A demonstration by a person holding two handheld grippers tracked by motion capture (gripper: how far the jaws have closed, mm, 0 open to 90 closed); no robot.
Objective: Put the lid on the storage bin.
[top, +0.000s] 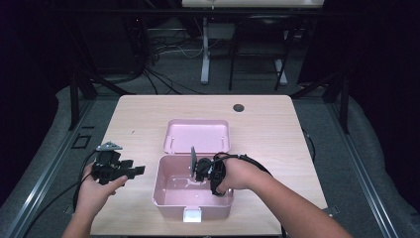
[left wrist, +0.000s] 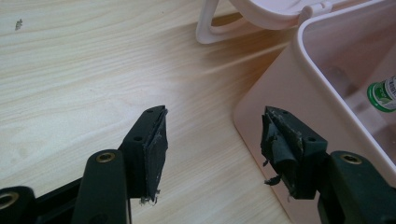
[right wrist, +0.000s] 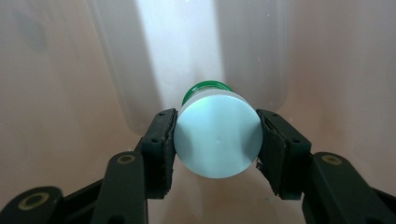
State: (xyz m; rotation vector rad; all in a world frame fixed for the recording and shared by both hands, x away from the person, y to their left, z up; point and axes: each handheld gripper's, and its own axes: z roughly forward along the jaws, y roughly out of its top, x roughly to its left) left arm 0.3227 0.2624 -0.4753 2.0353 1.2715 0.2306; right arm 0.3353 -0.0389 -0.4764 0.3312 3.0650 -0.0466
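My right tool [right wrist: 215, 140] pinches a small bottle [right wrist: 217, 136] with a green-ringed neck, down inside the open pink box [top: 168, 198]. My left tool [left wrist: 212, 140] sits spread and empty over the surface [top: 277, 129], just beside the box's outer wall.

Bottle [left wrist: 384, 94] cut off by edge; label too small to read.

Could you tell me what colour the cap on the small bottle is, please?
Green; the bottle cap shows best in the right gripper view.
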